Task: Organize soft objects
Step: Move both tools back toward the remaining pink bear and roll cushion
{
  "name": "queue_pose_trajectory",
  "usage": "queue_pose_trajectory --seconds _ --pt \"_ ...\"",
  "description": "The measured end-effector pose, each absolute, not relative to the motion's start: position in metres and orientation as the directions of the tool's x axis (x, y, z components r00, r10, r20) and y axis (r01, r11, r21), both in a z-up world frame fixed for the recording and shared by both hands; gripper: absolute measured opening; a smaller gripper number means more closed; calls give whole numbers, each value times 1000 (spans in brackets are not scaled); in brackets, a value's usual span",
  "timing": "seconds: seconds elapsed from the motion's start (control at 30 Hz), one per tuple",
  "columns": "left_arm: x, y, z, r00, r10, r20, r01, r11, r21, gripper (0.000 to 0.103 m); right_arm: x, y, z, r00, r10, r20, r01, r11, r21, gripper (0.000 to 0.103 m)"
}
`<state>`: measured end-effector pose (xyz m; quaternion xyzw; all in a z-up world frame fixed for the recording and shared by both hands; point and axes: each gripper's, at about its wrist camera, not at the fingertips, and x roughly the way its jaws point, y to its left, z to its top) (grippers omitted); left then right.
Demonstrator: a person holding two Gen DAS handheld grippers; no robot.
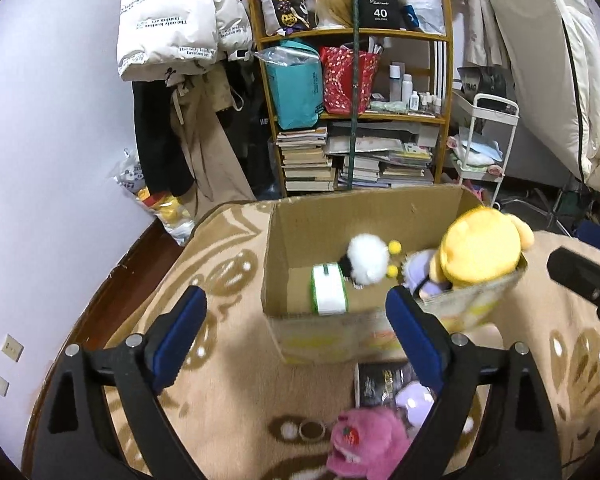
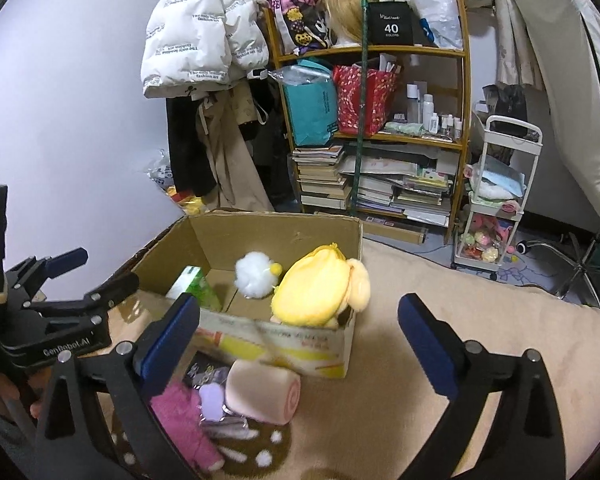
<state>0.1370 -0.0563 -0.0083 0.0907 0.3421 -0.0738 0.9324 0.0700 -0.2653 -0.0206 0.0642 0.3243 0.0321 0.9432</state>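
Observation:
An open cardboard box (image 1: pixel 284 240) (image 2: pixel 342 344) stands on the patterned rug. Inside lie a yellow plush doll (image 1: pixel 476 252) (image 2: pixel 312 288), a white fluffy toy (image 1: pixel 366 258) (image 2: pixel 254 274) and a green-white tissue pack (image 1: pixel 328 288) (image 2: pixel 192 280). In front of the box lie a pink plush (image 1: pixel 364 444) (image 2: pixel 184 420), a small lilac toy (image 1: pixel 414 400) (image 2: pixel 211 400) and a rolled peach towel (image 2: pixel 264 392). My left gripper (image 1: pixel 296 320) is open and empty, short of the box; it also shows in the right wrist view (image 2: pixel 96 272). My right gripper (image 2: pixel 300 330) is open and empty above the rug.
A wooden shelf (image 1: pixel 356 36) (image 2: pixel 380 50) with books, bags and bottles stands behind the box. A white rolling cart (image 1: pixel 486 140) (image 2: pixel 500 200) is to its right. Jackets (image 1: pixel 168 20) hang at the wall. A dark packet (image 1: pixel 380 384) and a tape ring (image 1: pixel 312 430) lie on the rug (image 2: pixel 440 280).

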Motion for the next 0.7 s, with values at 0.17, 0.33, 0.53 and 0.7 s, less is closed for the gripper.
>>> queue_pose_trajectory --seconds 0.17,0.33,0.53,0.7 --pt "113 -55 -4 746 -80 -661 208 971 117 91 50 -261 -14 785 113 -609 -25 988 152 103" --pt "91 -48 -1 747 -68 -661 193 974 118 92 30 -253 -7 787 113 -606 -37 990 137 103" --pt "71 -42 -5 738 -58 -672 178 978 112 93 16 -245 -10 778 121 -616 -45 989 138 103" --pt "58 -41 -9 732 -57 -679 188 975 121 93 10 -243 -16 764 127 -633 -41 988 149 103"
